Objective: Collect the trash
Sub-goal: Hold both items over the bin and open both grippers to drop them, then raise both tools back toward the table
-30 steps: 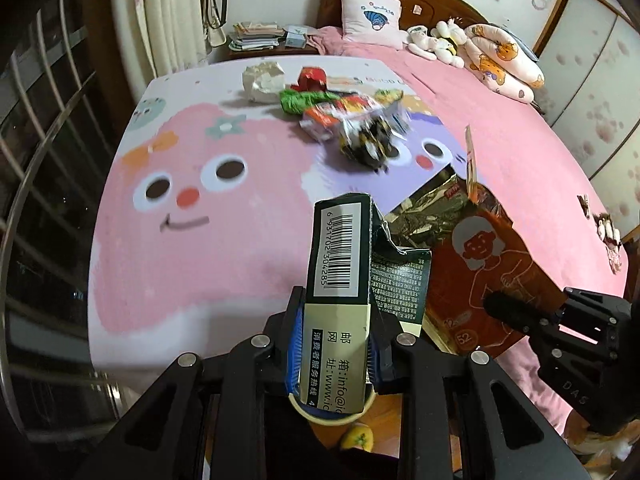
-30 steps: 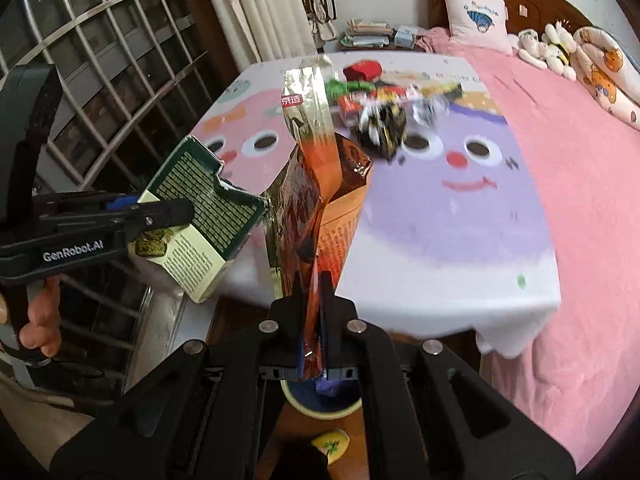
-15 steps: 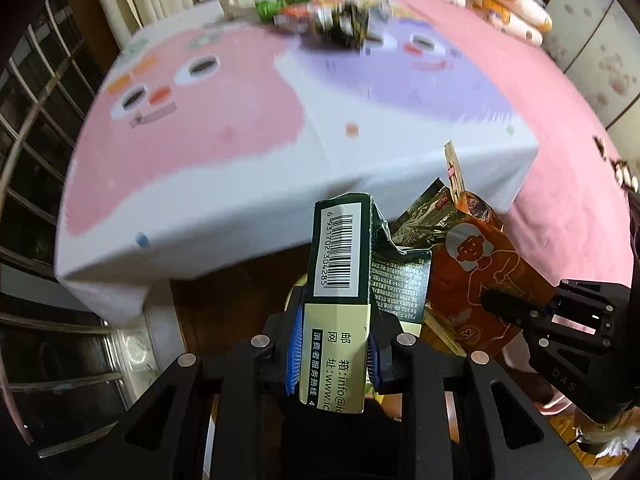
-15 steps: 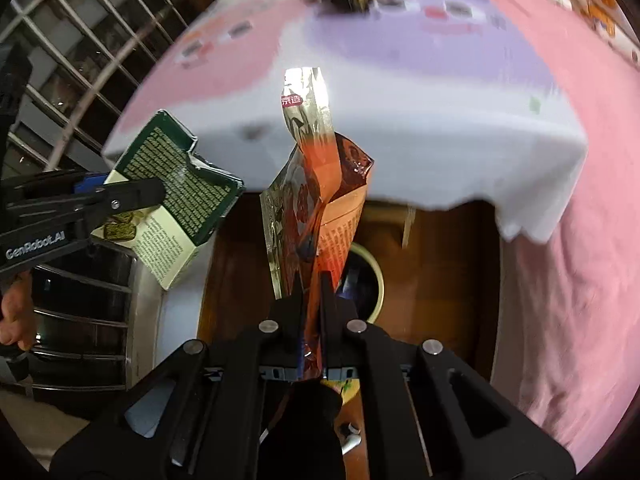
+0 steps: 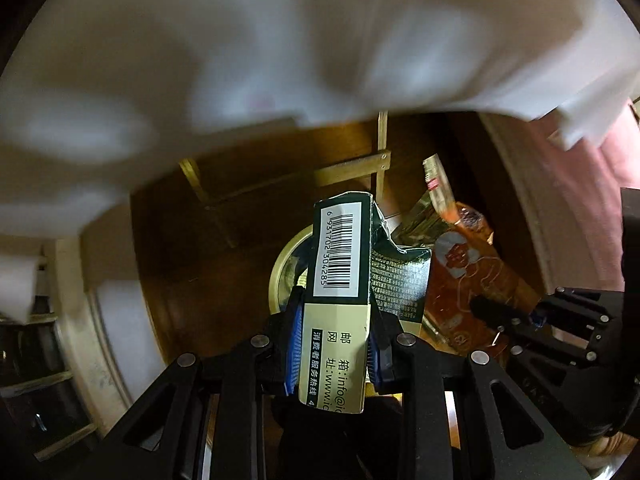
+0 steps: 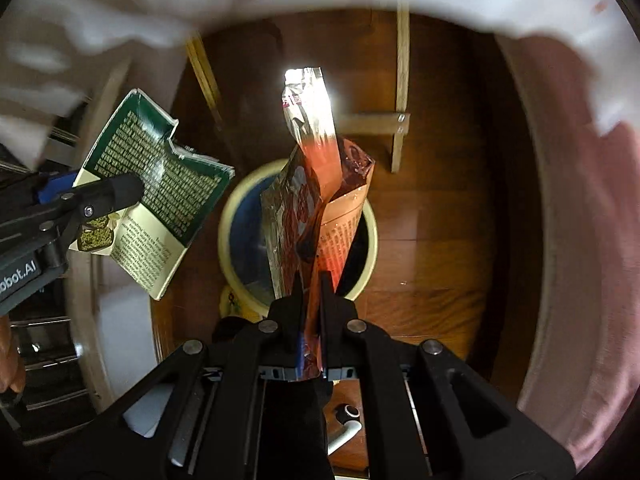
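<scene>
Both grippers have dropped from bed height to below the hanging edge of the white sheet, and the pile of wrappers seen a second ago on the bed is out of view. Each view now looks almost straight down at the wooden floor.

Left gripper is clamped on a torn green carton, its blue pads pressing the carton's narrow sides; the barcode face points up toward the camera. In the right wrist view the same carton shows its printed green side, off to the left of the bin and outside its rim.

Right gripper is closed nearly flat on the lower end of an orange snack bag, which stands up out of the jaws with its silvery top catching the light. In the left wrist view the bag sits just right of the carton.

On the floor below both stands a round bin with a pale rim and a dark inside. The bag hangs over its opening; in the left wrist view the bin shows partly behind the carton. Thin wooden rails of the bed frame run across the floor beyond the bin, and pink bedding drapes at the right edge.
</scene>
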Tool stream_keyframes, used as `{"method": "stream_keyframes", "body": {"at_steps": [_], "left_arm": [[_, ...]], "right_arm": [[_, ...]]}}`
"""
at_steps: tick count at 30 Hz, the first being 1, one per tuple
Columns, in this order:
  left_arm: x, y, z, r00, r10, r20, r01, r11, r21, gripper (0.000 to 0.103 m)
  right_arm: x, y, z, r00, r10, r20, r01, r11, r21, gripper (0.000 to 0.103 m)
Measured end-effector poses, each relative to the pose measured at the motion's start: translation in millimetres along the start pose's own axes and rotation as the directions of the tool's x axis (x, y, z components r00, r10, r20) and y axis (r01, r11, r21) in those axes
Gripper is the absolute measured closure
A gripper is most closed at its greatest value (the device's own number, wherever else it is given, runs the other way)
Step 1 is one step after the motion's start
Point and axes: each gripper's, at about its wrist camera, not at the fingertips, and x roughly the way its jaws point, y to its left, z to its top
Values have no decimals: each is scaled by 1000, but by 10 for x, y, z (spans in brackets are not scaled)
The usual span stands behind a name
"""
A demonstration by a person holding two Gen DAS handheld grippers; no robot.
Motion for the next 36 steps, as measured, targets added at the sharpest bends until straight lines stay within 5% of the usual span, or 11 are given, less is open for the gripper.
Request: {"method": "stream_keyframes", "body": {"at_steps": [7, 10, 12, 14, 15, 17, 18, 26, 36], "left_arm": [[724, -1, -110, 999, -12, -37, 13, 1000, 17, 75], [878, 54, -83, 999, -8, -37, 9, 1000, 18, 52], [911, 108, -85, 1000, -5, -30, 6, 1000, 14, 27], [969, 128, -101, 999, 1, -35, 0, 1000, 9, 16], [983, 143, -112, 999, -1, -36, 1, 1000, 5, 16], [1005, 197, -113, 999, -5, -40, 5, 1000, -1, 16], [986, 214, -115, 999, -3, -35, 3, 1000, -3, 16], [542, 279, -77, 998, 22, 54, -22, 1000, -7, 16], [-667, 234, -16, 993, 29, 118, -30, 1000, 6, 16]], "right_arm": [[850, -116, -40, 998, 0, -68, 2, 1000, 22, 99], [1055, -202, -7, 997, 18, -79, -14, 999, 48, 99], [1133, -198, 22, 997, 22, -74, -17, 998, 64, 91], [1188, -208, 58, 997, 32, -75, -26, 997, 76, 89], [1199, -200, 66, 997, 32, -75, -26, 997, 79, 85], [1207, -182, 74, 997, 28, -72, -23, 996, 81, 58], [1188, -176, 71, 997, 31, -67, -25, 996, 84, 55], [823, -108, 94, 1000, 13, -12, -12, 995, 96, 55], [-219, 105, 98, 998, 20, 54, -24, 996, 84, 55]]}}
